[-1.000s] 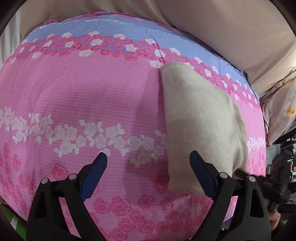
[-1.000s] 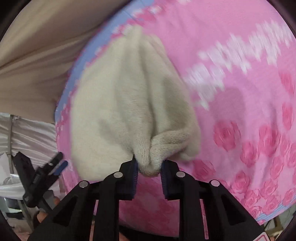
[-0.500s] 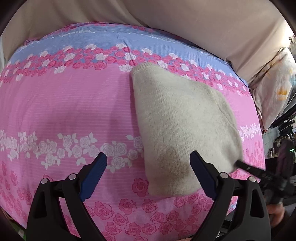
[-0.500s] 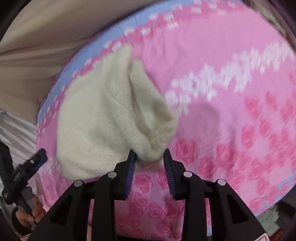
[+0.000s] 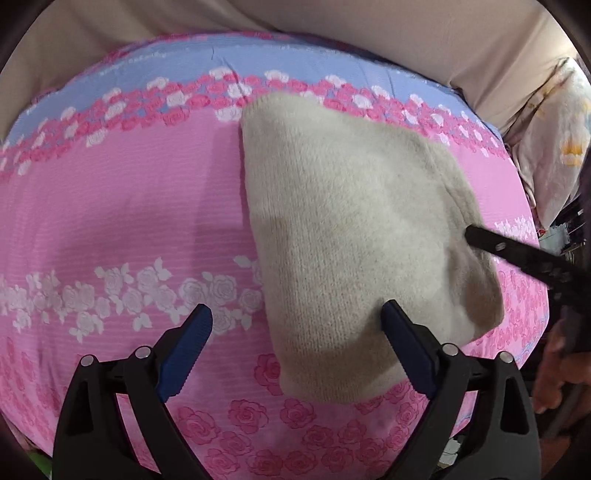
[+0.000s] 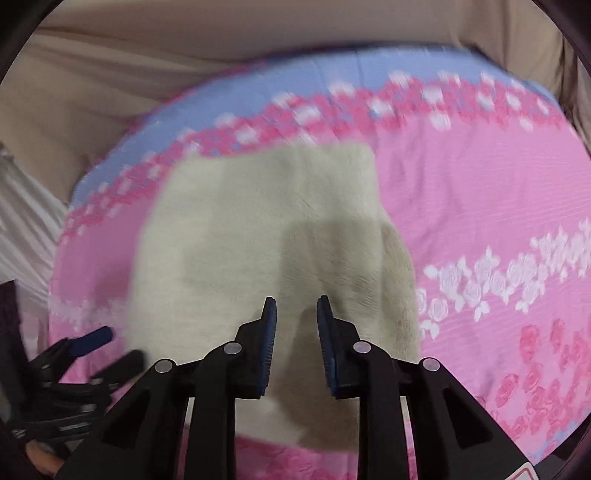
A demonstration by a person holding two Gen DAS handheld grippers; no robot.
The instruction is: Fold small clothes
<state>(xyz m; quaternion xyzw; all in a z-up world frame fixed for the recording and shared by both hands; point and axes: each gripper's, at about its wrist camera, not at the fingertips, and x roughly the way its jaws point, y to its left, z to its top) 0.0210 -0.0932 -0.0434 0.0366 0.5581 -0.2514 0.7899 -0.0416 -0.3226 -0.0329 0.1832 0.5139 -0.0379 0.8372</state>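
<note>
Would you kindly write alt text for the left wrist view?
A folded cream knit garment lies on a pink rose-patterned bedspread, in front of the open left claw. The right claw's tip reaches the garment's right edge.

A domestic bedroom. The work surface beneath the left gripper [image 5: 295, 325] is a bed dressed in a pink sheet [image 5: 122, 206] printed with bands of white and pink roses and a blue border at its far edge. Beyond that border rises plain beige bedding or upholstery [image 5: 369, 33]. To the far right of the claw lies a pale floral-printed pillow [image 5: 554, 147]. In the right wrist view, white pleated fabric [image 6: 22, 229] hangs to the far left of the right gripper [image 6: 293, 314], beside the bed.
</note>
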